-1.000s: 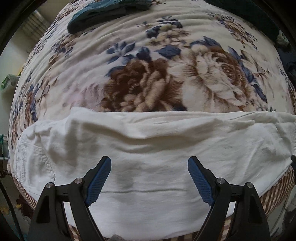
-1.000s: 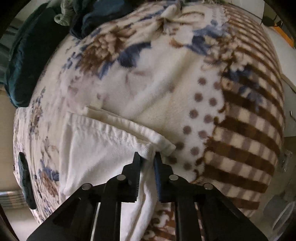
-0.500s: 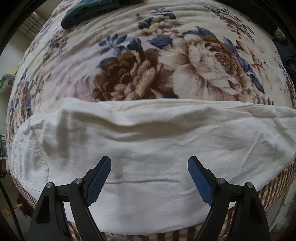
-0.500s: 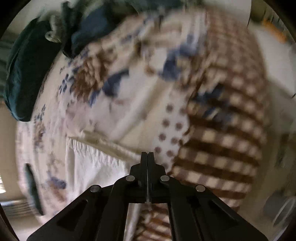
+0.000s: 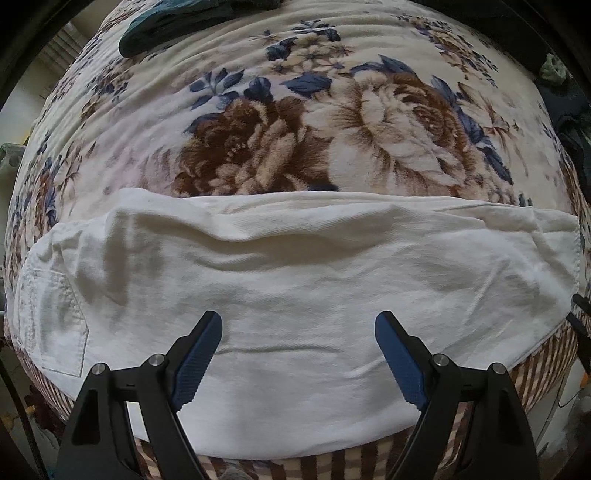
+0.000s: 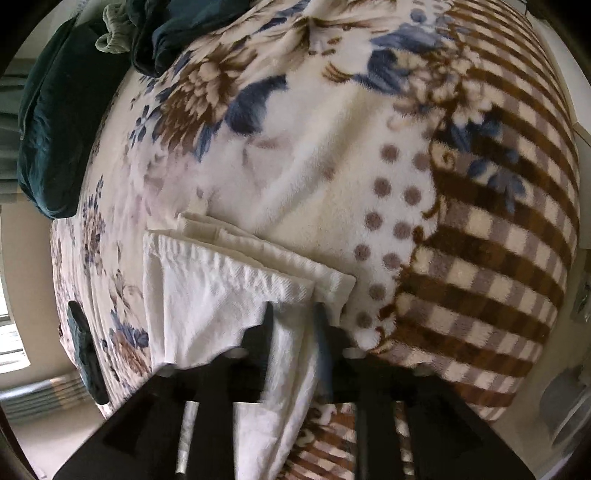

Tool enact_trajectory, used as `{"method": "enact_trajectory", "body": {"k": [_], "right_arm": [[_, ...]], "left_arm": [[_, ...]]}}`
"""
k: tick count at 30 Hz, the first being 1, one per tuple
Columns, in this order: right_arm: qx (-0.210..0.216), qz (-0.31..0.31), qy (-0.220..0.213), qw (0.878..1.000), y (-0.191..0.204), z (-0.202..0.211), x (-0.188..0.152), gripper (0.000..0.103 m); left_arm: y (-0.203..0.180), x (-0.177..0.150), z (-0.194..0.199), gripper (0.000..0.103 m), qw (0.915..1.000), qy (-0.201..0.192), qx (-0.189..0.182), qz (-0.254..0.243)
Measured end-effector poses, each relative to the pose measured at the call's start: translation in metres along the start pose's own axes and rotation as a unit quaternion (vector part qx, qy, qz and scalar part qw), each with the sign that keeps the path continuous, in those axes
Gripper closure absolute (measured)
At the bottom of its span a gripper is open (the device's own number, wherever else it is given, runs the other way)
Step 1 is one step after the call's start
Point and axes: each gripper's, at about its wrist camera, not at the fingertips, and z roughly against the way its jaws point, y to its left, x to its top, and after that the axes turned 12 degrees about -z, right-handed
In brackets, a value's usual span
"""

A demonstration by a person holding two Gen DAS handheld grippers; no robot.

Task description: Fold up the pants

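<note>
White pants (image 5: 295,280) lie folded lengthwise across a floral blanket (image 5: 295,122) on a bed, waist and back pocket at the left. My left gripper (image 5: 298,325) is open and empty, hovering over the middle of the pants. In the right wrist view the hem end of the pants (image 6: 229,295) lies in stacked layers. My right gripper (image 6: 293,314) is partly open, its blurred fingers astride the near edge of the hem; no grip on the cloth shows.
Dark teal clothes (image 6: 51,122) and a green cloth (image 6: 116,35) are heaped at the far end of the bed. A dark item (image 6: 86,354) lies on the blanket at the left. The blanket's brown checked border (image 6: 498,258) hangs over the bed edge.
My right gripper was shut half a second ago and has now parted around the hem edge. My left gripper stayed open and drifted slightly over the pants.
</note>
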Motion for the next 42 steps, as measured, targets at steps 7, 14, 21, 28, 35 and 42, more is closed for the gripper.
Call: {"method": "enact_trajectory", "body": {"k": [7,14,21,28,35,42], "right_arm": [[-0.014,0.044,0.000,0.999,0.007,-0.019,0.000,0.066],[-0.003,0.067,-0.041,0.997,0.018,-0.005,-0.012,0.098],[-0.012,0.056,-0.064,0.996,0.017,0.012,-0.018,0.099],[-0.047,0.011,0.000,0.999,-0.003,-0.025,-0.002,0.092],[-0.103,0.144,0.003,0.984,0.058,0.021,-0.054,0.037],[-0.054,0.337,0.171,0.924,0.185,-0.028,-0.220,0.037]], "left_arm": [[-0.001,-0.004,-0.001,0.018,1.0000,0.005,0.000,0.002],[0.000,0.004,0.000,0.018,1.0000,-0.002,-0.005,-0.004],[-0.005,0.008,0.006,0.018,0.9998,-0.007,-0.012,-0.012],[0.006,0.002,0.009,0.018,0.9999,-0.007,-0.011,-0.006],[0.080,-0.020,0.042,0.018,0.9973,-0.027,-0.001,0.069],[0.187,-0.041,0.037,0.018,0.9846,-0.022,0.025,0.172]]}}
